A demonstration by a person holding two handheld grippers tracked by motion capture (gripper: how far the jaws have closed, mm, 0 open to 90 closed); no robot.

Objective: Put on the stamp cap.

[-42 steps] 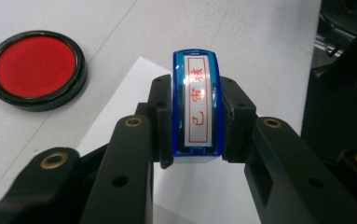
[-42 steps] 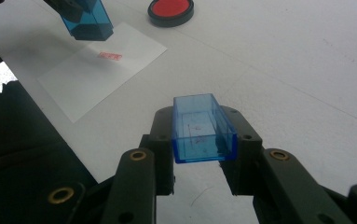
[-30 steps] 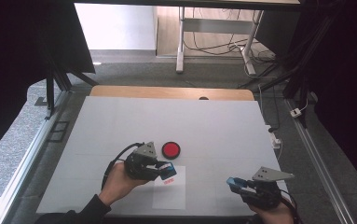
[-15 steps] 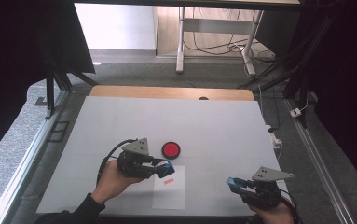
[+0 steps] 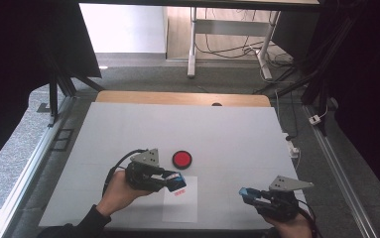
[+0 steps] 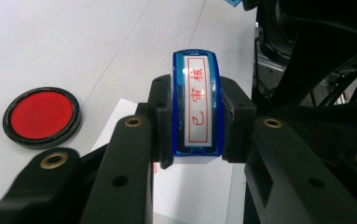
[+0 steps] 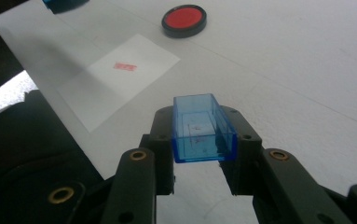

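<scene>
My left gripper (image 5: 177,181) sits lower centre-left of the high view, jaws pinching one blue stamp (image 6: 197,105) by its sides. In the left gripper view its label face points at the camera: silver, red frame, red characters. The stamp hangs over the upper left corner of the paper sheet (image 5: 180,210); I cannot tell if it touches.

My right gripper (image 5: 249,194) is at lower right of the high view, jaws clamped on one clear blue stamp cap (image 7: 203,129), open side toward the camera in the right gripper view, nothing inside.

Count: one stamp, one cap, one sheet, one red ink pad (image 5: 181,159), one red stamp imprint (image 7: 125,66) on the sheet.

The ink pad is round with a black rim, lying just beyond the left gripper and not touching it. The sheet lies between the two grippers, near the table's (image 5: 227,134) bottom edge.

Room: the whole upper half of the white tabletop is bare, with wide margins left and right. My right gripper is close to the table's lower right corner. A wooden strip (image 5: 177,97) runs along the top edge.
</scene>
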